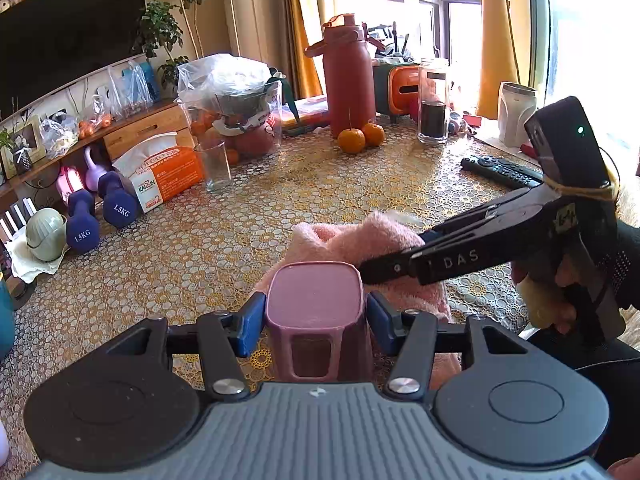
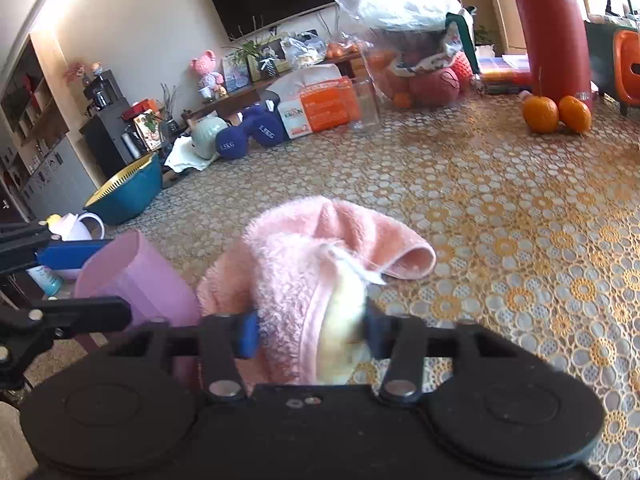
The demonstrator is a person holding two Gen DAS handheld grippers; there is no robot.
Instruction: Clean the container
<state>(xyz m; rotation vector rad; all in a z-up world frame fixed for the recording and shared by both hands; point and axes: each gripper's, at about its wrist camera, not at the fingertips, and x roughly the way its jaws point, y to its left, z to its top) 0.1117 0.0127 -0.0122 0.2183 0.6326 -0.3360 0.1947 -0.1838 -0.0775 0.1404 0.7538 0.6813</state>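
A pink plastic container [image 1: 316, 300] is turned so its flat bottom faces my left wrist camera, and my left gripper [image 1: 316, 316] is shut on its two sides, holding it above the table. In the right wrist view the same container [image 2: 136, 276] shows at the lower left. A fluffy pink cloth [image 2: 304, 256] with a pale yellow backing is bunched between the blue pads of my right gripper [image 2: 310, 328], which is shut on it. In the left wrist view the right gripper [image 1: 384, 266] reaches in from the right, pressing the cloth [image 1: 360, 240] just behind the container.
The table has a lace-patterned cover [image 1: 200, 240]. On it stand an empty glass [image 1: 216, 164], two oranges [image 1: 360, 138], a red flask [image 1: 348, 76], a bagged fruit bowl [image 1: 236, 104], a jar [image 1: 432, 100], a remote [image 1: 500, 172], dumbbells [image 1: 100, 216] and a teal bowl [image 2: 128, 192].
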